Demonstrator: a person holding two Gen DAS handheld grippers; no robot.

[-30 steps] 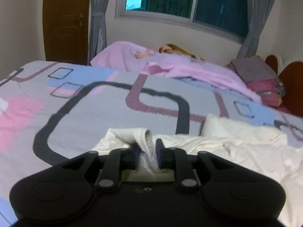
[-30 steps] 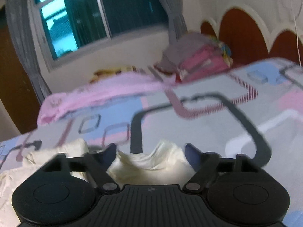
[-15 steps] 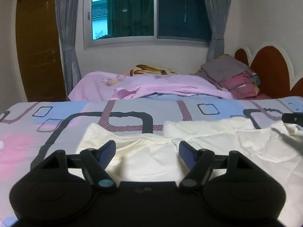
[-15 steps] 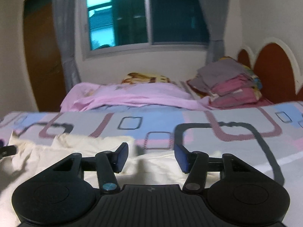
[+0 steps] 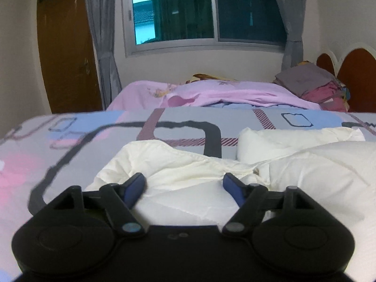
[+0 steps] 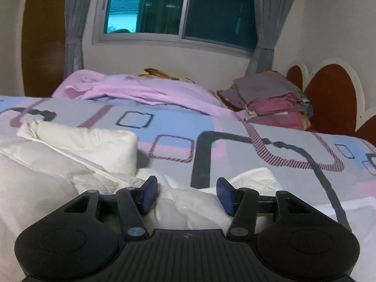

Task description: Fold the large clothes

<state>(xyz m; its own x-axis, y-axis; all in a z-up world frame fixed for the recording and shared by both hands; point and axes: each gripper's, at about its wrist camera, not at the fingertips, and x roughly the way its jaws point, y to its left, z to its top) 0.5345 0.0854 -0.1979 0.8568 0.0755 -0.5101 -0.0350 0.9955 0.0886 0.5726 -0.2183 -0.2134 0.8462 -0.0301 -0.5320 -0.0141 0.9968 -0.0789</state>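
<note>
A large cream garment (image 5: 305,169) lies crumpled on the patterned bed cover (image 5: 94,141). In the left wrist view it fills the near right, with a folded edge toward the middle. My left gripper (image 5: 183,180) hovers low over its near edge, jaws opening, and cloth lies loose under the gap without being pinched. In the right wrist view the same cream garment (image 6: 47,176) spreads to the left. My right gripper (image 6: 186,184) stands about half open over a raised fold, and its blue pads (image 6: 150,197) do not press on it.
A pink sheet (image 5: 223,91) covers a second bed behind. A stack of folded grey and red clothes (image 6: 270,94) sits at the back right by the brown headboard (image 6: 329,98). A wooden door (image 5: 65,54) and a curtained window (image 5: 206,11) are on the far wall.
My left gripper let go of the cream fold it pinched and its jaws spread wide. The right jaws narrowed. Both grippers levelled out and sank toward the garment.
</note>
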